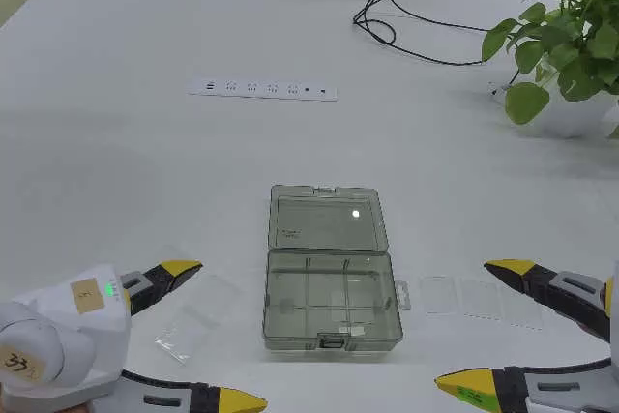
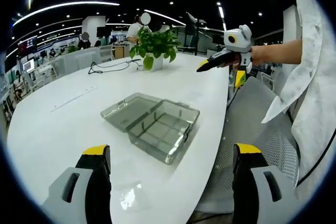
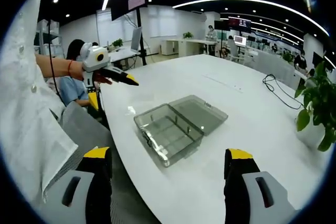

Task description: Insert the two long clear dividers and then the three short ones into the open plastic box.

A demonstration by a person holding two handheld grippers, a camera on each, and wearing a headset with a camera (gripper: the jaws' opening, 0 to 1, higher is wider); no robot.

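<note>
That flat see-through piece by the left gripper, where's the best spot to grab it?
Probably the edge facing the left gripper. The clear divider lies flat on the table, so come in low from the left, one jaw slipping under that thin edge, the other above.

On the table [image 1: 116,171] the box [image 1: 332,311] lies open, its lid [image 1: 327,220] toward 12 o'clock. Long dividers [image 1: 193,321] lie at its 9 o'clock, short dividers [image 1: 479,297] at 3, a power strip [image 1: 263,89] at 11, a cable [image 1: 406,26] at 1, and a plant [image 1: 566,36] at 2.
</note>
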